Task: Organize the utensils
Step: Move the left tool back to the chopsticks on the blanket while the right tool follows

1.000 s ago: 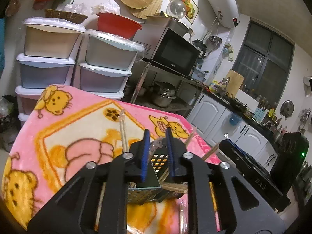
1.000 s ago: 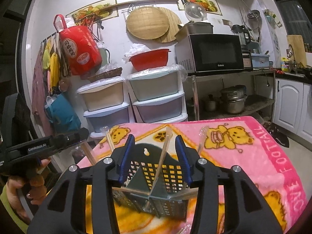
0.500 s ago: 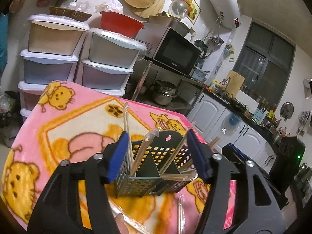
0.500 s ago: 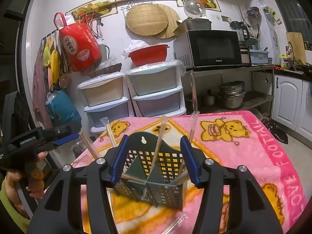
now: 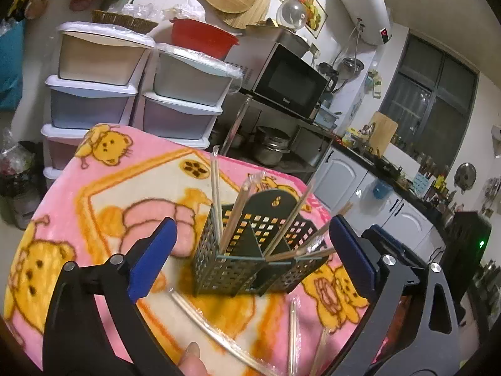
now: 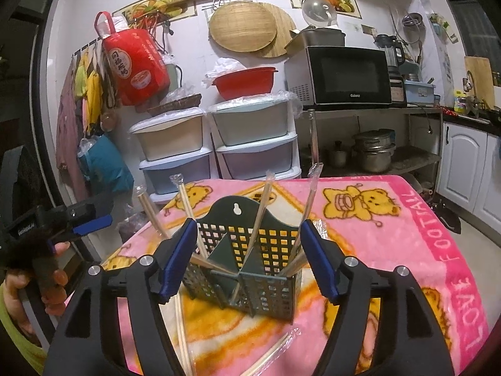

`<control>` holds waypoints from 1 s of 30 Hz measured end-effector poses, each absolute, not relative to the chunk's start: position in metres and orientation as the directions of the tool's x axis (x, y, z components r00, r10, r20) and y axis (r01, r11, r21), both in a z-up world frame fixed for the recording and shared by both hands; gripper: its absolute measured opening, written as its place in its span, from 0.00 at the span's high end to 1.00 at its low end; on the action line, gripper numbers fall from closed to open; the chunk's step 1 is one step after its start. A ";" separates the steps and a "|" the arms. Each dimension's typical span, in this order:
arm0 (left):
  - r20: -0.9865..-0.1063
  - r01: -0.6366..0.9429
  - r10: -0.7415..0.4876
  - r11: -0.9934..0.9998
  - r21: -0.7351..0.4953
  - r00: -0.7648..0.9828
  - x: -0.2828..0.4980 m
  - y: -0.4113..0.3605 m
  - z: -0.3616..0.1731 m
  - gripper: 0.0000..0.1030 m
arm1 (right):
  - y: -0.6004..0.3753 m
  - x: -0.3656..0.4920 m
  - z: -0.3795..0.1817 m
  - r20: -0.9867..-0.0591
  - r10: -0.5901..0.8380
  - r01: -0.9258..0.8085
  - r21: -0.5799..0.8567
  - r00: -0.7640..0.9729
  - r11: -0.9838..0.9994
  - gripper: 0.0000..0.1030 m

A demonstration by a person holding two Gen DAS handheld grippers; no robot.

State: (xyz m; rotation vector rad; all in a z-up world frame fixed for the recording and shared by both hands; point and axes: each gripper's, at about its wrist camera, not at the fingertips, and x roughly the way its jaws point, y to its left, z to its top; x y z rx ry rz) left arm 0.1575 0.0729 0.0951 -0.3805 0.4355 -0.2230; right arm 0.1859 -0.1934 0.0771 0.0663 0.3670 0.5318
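A dark green perforated utensil holder (image 5: 219,266) stands upright on the pink bear blanket (image 5: 125,194). Several plastic-wrapped chopsticks (image 5: 215,194) lean out of its compartments. My left gripper (image 5: 250,222) is a little short of the holder, its jaws opening wide and its blue pads clear of the walls. In the right wrist view the same holder (image 6: 266,282) sits between the jaws of my right gripper (image 6: 248,224). These jaws are opening too, and the pads do not press on it. Loose wrapped chopsticks (image 5: 216,329) lie on the blanket in front of the holder.
Stacked plastic drawers (image 6: 250,156) stand behind the table. A microwave (image 6: 344,75) sits on a metal rack with pots to the right. White cabinets run along the right wall. A person's hand (image 6: 18,288) holds the left gripper (image 6: 78,219) off the table's left edge.
The left gripper's jaws, nearly shut close to the holder, have spread wide and pulled back. The right gripper's jaws have also widened around the holder and backed off slightly.
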 end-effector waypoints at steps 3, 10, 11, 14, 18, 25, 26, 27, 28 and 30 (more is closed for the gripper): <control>-0.370 0.124 -0.281 0.911 -0.394 0.885 0.152 0.072 0.093 0.11 | -0.192 0.182 0.076 -0.328 0.510 -0.488 0.153 0.795 0.859 0.34; -0.385 0.102 -0.258 0.919 -0.381 0.886 0.140 0.075 0.085 0.10 | -0.193 0.172 0.074 -0.334 0.519 -0.501 0.144 0.787 0.853 0.30; -0.386 0.100 -0.257 0.919 -0.381 0.886 0.139 0.076 0.084 0.10 | -0.193 0.170 0.073 -0.335 0.520 -0.503 0.144 0.785 0.852 0.30; -0.393 0.089 -0.250 0.919 -0.384 0.885 0.134 0.079 0.080 0.10 | -0.192 0.166 0.070 -0.344 0.523 -0.507 0.144 0.780 0.850 0.30; -0.399 0.080 -0.241 0.921 -0.380 0.885 0.130 0.081 0.078 0.10 | -0.191 0.161 0.067 -0.354 0.529 -0.516 0.138 0.771 0.845 0.29; -0.417 0.062 -0.223 0.929 -0.365 0.881 0.117 0.085 0.070 0.10 | -0.193 0.152 0.064 -0.367 0.524 -0.521 0.118 0.768 0.845 0.28; -0.420 0.059 -0.221 0.929 -0.365 0.880 0.116 0.086 0.069 0.10 | -0.194 0.151 0.063 -0.369 0.523 -0.520 0.116 0.768 0.846 0.28; -0.425 0.054 -0.218 0.930 -0.364 0.878 0.114 0.087 0.067 0.10 | -0.195 0.150 0.062 -0.371 0.521 -0.519 0.115 0.769 0.847 0.28; -0.431 0.048 -0.214 0.930 -0.364 0.876 0.112 0.088 0.065 0.10 | -0.196 0.149 0.061 -0.375 0.519 -0.517 0.114 0.768 0.848 0.28; -0.442 0.035 -0.207 0.930 -0.366 0.873 0.107 0.091 0.060 0.10 | -0.198 0.149 0.058 -0.385 0.513 -0.512 0.115 0.767 0.851 0.28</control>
